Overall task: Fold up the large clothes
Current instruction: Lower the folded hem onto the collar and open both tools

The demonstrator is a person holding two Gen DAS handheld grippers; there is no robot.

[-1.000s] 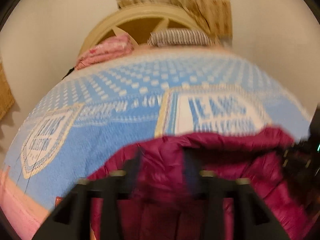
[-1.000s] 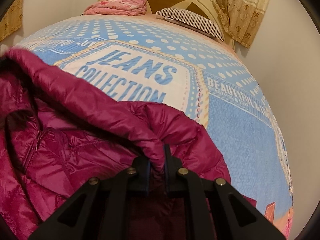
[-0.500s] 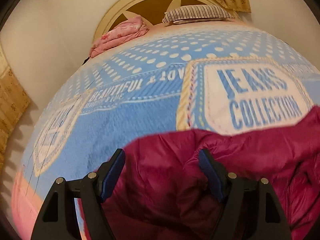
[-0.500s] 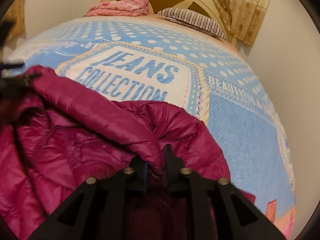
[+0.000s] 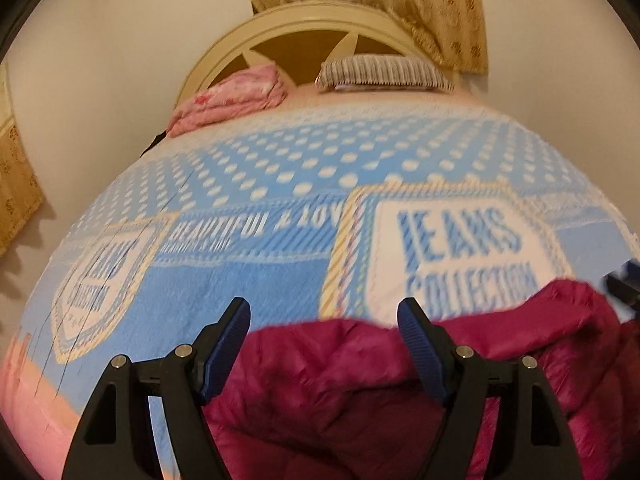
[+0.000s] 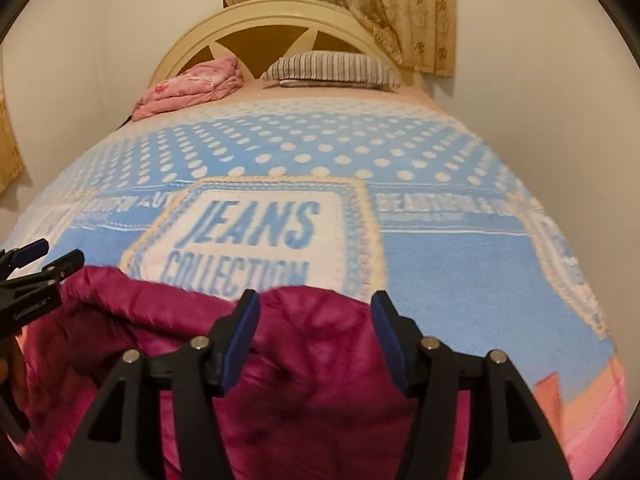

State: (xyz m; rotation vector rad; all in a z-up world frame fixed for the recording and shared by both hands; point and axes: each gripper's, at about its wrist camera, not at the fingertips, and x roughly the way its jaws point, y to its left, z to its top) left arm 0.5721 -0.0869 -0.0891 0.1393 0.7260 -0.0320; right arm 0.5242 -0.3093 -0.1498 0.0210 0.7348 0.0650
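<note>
Jacket: a magenta padded jacket (image 6: 304, 364) lies bunched on the bed, under and just ahead of both pairs of fingers, its far edge over the foot of the "JEANS COLLECTION" panel
Bedspread: the blue dotted bedspread (image 6: 460, 264) stretches away beyond the fingertips, bare from the jacket's edge up to the pillows
Right gripper: the right gripper (image 6: 314, 320) has just been opening; its jaws now stand well apart over the jacket's ridge, blue pads clear of the cloth, nothing gripped
Left gripper: the left gripper (image 5: 324, 320) is spread wide too, one fingertip over bare bedspread, the other at the jacket's far edge; it holds nothing
Neighbour: the left tool's tips show at the left rim of the right view, close beside the jacket's left shoulder
Step in hand: to my eye a fold has been let go and the next hold has to be chosen
Doing it well: I would lift both tools clear so no pad drags the puffy cloth back open, then pick two matching points on one edge, either side of the fingers, and pinch only the layer meant to travel
Risk: slippery quilted fabric springs up; pressing the fold flat first should help it stay
Far end: a striped pillow (image 6: 332, 68) and a folded pink blanket (image 6: 192, 88) lie against the headboard (image 6: 248, 28), well beyond reach
</note>
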